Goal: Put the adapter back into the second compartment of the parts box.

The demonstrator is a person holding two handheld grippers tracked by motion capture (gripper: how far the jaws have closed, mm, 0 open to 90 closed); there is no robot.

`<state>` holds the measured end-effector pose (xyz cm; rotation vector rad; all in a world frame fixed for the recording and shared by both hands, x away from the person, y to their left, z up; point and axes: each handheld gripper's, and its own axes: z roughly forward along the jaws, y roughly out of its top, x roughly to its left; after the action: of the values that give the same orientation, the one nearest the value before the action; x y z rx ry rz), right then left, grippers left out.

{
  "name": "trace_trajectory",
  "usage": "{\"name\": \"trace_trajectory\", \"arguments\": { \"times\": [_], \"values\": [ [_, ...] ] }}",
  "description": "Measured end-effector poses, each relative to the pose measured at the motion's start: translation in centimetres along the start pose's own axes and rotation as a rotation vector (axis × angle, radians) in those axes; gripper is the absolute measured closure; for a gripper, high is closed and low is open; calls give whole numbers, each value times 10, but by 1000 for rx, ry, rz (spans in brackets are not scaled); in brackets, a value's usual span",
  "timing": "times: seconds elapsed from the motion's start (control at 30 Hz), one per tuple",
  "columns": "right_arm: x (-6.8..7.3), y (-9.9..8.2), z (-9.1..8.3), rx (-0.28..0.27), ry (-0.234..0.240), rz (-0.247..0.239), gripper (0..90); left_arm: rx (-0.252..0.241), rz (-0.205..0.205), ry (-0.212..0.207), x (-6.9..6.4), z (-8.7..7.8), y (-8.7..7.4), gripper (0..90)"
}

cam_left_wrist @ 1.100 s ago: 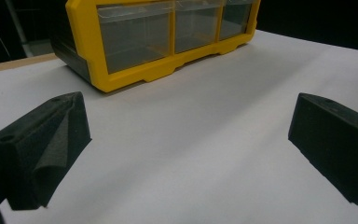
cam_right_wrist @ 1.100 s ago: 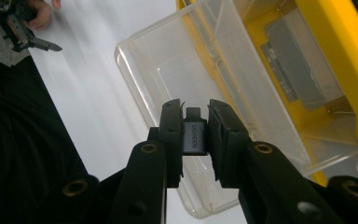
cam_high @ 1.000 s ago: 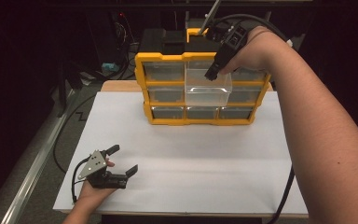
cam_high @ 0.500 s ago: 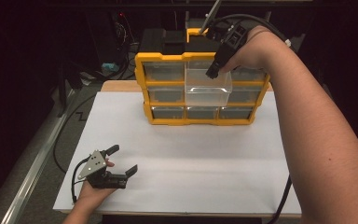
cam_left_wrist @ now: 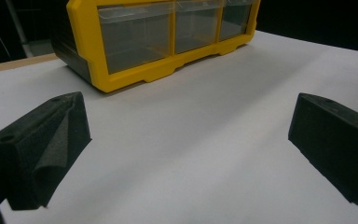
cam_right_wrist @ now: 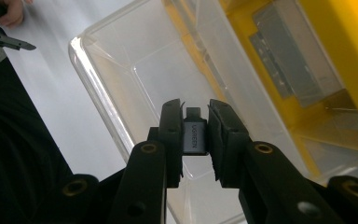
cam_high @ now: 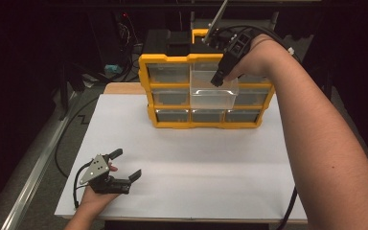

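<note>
Nothing's moved since before: our right claw [cam_right_wrist: 195,140] still pinches a small adapter [cam_right_wrist: 195,136], partly hidden, over the clear drawer [cam_right_wrist: 121,70]; left claw [cam_high: 124,165] released.

A lab or workshop recording bench — a white sheet-covered surface [cam_high: 211,172] against black-draped surroundings, a yellow plastic parts organizer with clear drawers [cam_high: 172,96], loose black cables [cam_high: 67,139] and a metal rail [cam_high: 33,177] beside it.

- A white sheet [cam_high: 211,163] covers the desk, whose bare wooden edge [cam_high: 122,88] shows at upper left of it.
- A grey floor [cam_high: 28,158] with a pale metal rail [cam_high: 38,167] runs down the left of the frame.
- Dark cables [cam_high: 120,33] hang in the black, unlit background at the top.
</note>
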<state>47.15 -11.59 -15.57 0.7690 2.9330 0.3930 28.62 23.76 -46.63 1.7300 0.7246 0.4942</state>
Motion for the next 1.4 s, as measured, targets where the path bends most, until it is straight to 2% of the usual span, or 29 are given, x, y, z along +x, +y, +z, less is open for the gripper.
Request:
{"name": "trace_trajectory", "arguments": {
  "times": [0.2, 0.4, 0.57, 0.83, 0.93, 0.97, 1.07, 1.1, 1.27, 1.4],
  "values": [
    [0, 0, 4, -2, -6, -14, 769, 11, 4, -8, -1, 1, 0, 3],
    [0, 1, 0, -23, -4, -24, 769, -3, 1, 1, 0, 0, 0, 3],
    [-2, 1, -1, -27, -15, -19, 767, -4, 3, 1, 0, -1, 0, 3],
    [-1, 0, -7, -53, 0, -18, 768, -6, 1, 2, 0, -1, 0, 3],
    [-2, -1, -11, -63, -2, -3, 766, -2, 4, -1, 0, -1, 0, 3],
    [-2, -2, -12, -69, 3, -1, 741, -2, 6, -2, 0, -1, 0, 3],
    [-1, -4, -15, -86, -15, 4, 449, -1, 6, -2, 0, -1, 0, 3],
    [0, -5, -17, -89, -20, 10, 384, -2, 6, -2, 0, -1, 0, 3],
    [4, -11, -23, -101, -24, 13, 305, 1, 7, -5, -1, 0, 0, 3],
    [8, -16, -22, -72, -27, 7, 280, 3, 7, -5, -1, 0, 0, 3]
  ]
}}
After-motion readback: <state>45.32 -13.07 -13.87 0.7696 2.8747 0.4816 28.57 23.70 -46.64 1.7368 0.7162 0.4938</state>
